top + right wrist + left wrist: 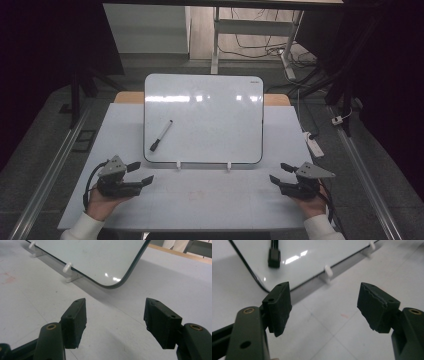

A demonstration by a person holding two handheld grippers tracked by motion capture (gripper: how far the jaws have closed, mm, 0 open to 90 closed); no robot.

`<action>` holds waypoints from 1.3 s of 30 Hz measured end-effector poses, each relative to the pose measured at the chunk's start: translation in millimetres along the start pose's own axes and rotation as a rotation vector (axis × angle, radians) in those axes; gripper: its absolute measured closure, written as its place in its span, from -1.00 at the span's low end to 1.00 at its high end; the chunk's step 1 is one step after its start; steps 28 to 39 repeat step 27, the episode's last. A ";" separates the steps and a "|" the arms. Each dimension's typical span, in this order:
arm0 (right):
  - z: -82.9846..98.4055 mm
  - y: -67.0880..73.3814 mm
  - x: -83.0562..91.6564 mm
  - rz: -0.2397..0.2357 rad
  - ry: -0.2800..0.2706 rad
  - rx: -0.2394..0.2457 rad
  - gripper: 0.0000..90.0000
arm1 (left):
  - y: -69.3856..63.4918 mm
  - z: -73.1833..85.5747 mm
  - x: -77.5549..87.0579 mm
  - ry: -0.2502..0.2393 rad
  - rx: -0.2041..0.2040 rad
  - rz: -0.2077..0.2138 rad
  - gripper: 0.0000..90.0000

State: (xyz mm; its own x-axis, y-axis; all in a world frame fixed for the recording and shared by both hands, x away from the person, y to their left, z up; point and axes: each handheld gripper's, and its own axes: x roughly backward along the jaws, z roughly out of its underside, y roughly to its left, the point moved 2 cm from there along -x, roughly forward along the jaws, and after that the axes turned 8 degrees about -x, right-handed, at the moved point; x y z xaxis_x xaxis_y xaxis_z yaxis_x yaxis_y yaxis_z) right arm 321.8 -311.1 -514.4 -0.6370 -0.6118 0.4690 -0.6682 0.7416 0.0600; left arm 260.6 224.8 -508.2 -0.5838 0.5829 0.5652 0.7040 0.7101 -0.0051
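On the white worktop (200,200), high view: whiteboard (210,120) sits at centre, propped on two small white clips (178,164) along its near edge, tilted back toward 12 o'clock. Black-capped marker (161,135) lies on the board surface, at about 8 o'clock from board centre, cap end pointing to 7 o'clock. Board face otherwise blank, light glare near the top.

Left hand-held gripper (141,172) at 7 o'clock of the board, held by the left hand (102,202), white sleeve (82,229) at bottom edge. Jaws spread apart, nothing between them, aimed toward 2 o'clock, near the board's lower left corner but not touching. Grey three-cornered plate on top.

Right hand-held gripper (280,173) at 5 o'clock of the board, held by the right hand (312,202). Jaws spread apart, empty, aimed toward 10 o'clock, near the lower right corner, apart from it.

Left gripper view: jaw pads wide apart over bare worktop; board's rounded corner and marker cap (274,258) at 11 o'clock, one clip (328,270) at 12 o'clock.

Right gripper view: jaws wide apart; board's rounded corner (117,283) at 12 o'clock, a clip (68,268) at 10 o'clock, faint reddish smudge (8,278) on worktop at 9 o'clock.

Beyond the worktop: grey floor, cables, a white power strip (314,144) at 3 o'clock.
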 end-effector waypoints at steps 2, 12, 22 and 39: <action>1.2 -1.1 -0.1 0.003 0.004 0.003 -0.23 | -0.3 6.3 -1.3 0.009 0.010 0.000 -0.38; 2.5 2.6 -4.1 -0.009 0.024 0.033 -0.24 | -2.6 11.2 -4.1 0.019 0.002 -0.005 -0.39; 1.1 4.7 -4.4 -0.013 0.020 0.041 -0.24 | -1.6 11.3 -3.3 0.016 0.005 -0.011 -0.39; 0.4 5.2 -4.0 -0.017 0.016 0.042 -0.24 | -1.5 11.5 -3.7 0.017 0.004 -0.013 -0.39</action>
